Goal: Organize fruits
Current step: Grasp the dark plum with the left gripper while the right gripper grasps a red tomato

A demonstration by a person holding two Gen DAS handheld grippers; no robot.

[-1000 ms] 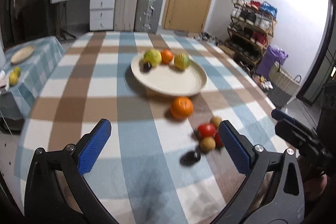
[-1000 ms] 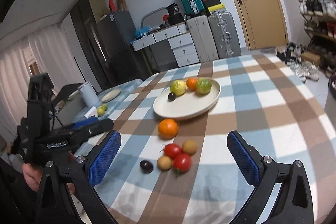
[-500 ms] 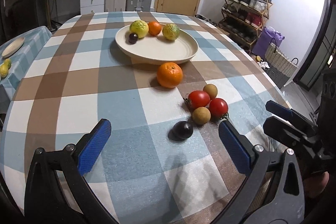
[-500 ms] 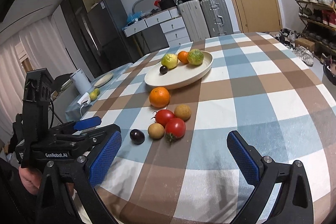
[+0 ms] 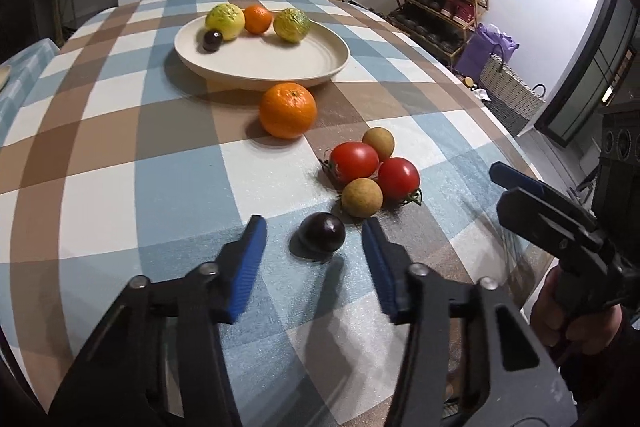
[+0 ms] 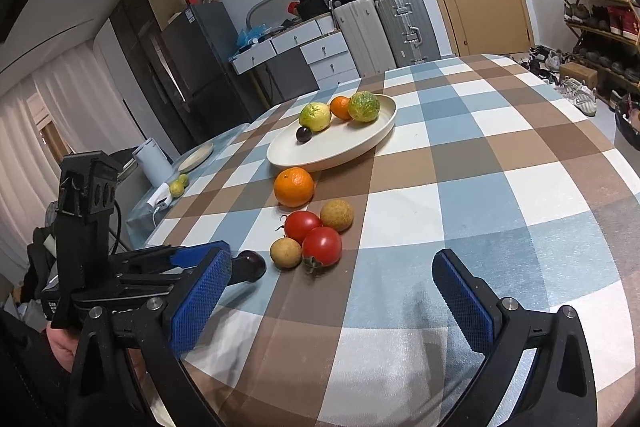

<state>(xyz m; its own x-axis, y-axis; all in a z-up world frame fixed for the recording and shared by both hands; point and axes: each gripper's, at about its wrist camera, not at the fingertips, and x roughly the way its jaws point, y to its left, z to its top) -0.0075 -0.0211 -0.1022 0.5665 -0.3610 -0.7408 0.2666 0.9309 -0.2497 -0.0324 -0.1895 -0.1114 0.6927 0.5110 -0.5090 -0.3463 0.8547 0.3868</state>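
Observation:
A dark plum (image 5: 320, 231) lies on the checked tablecloth, just ahead of and between the fingers of my left gripper (image 5: 314, 233), which is open and narrowed around it without touching; it also shows in the right wrist view (image 6: 252, 263). Two tomatoes (image 5: 354, 159) and two tan round fruits (image 5: 361, 197) cluster beside it. A large orange (image 5: 287, 110) sits in front of the cream plate (image 5: 320, 61), which holds several fruits. My right gripper (image 6: 332, 275) is open and empty above the near table edge.
The table's right edge (image 5: 516, 147) drops to the floor, with a wicker basket (image 5: 508, 87) and shoe rack (image 5: 444, 7) beyond. A side table (image 6: 192, 163) with a plate and kettle stands left. Suitcases and drawers line the back wall.
My left gripper has moved forward and down toward the plum, and its fingers have narrowed around it. My right gripper has dipped slightly closer to the table.

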